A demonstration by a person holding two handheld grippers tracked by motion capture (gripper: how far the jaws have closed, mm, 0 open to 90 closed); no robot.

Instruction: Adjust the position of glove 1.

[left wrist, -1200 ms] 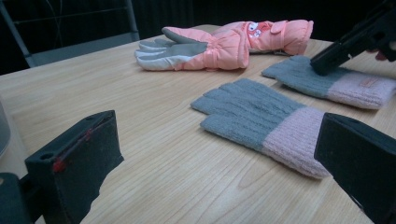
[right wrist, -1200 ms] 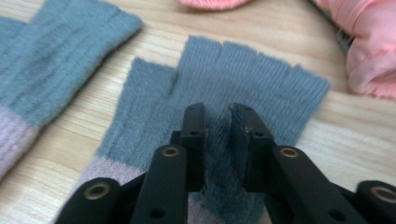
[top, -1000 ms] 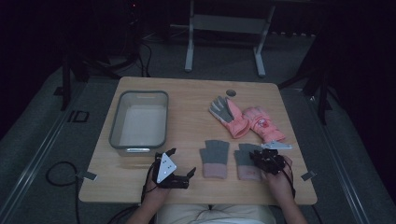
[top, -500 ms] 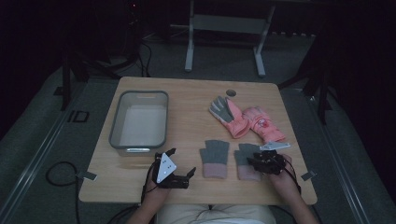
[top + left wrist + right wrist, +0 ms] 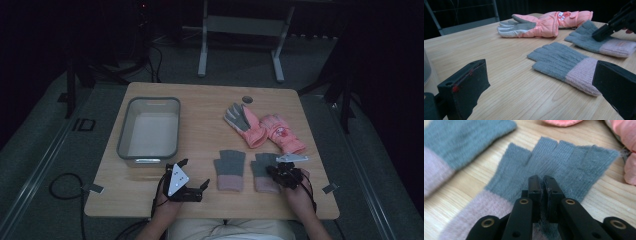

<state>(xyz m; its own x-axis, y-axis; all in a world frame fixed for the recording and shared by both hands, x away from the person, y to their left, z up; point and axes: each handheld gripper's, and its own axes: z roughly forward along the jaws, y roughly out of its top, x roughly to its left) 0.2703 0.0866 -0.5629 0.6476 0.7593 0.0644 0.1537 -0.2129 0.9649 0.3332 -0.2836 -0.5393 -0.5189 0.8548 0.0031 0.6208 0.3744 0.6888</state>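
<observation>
Grey knit glove (image 5: 564, 162) pinched mid-palm by right tool (image 5: 542, 185), edges free.

Counted on table: two grey-and-pink knit gloves (image 5: 230, 170) (image 5: 263, 171), two pink padded gloves (image 5: 245, 125) (image 5: 281, 133), one clear bin (image 5: 148, 128).

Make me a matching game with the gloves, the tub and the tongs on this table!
Things:
1. tub
2. peach gloves
3. left tongs
4. right tongs

States:
A. shut on a grey knit glove
B. open, above bare wood
C. at the table's left side
D. lying behind the grey pair

Pairs: 1-C, 2-D, 3-B, 4-A
</observation>
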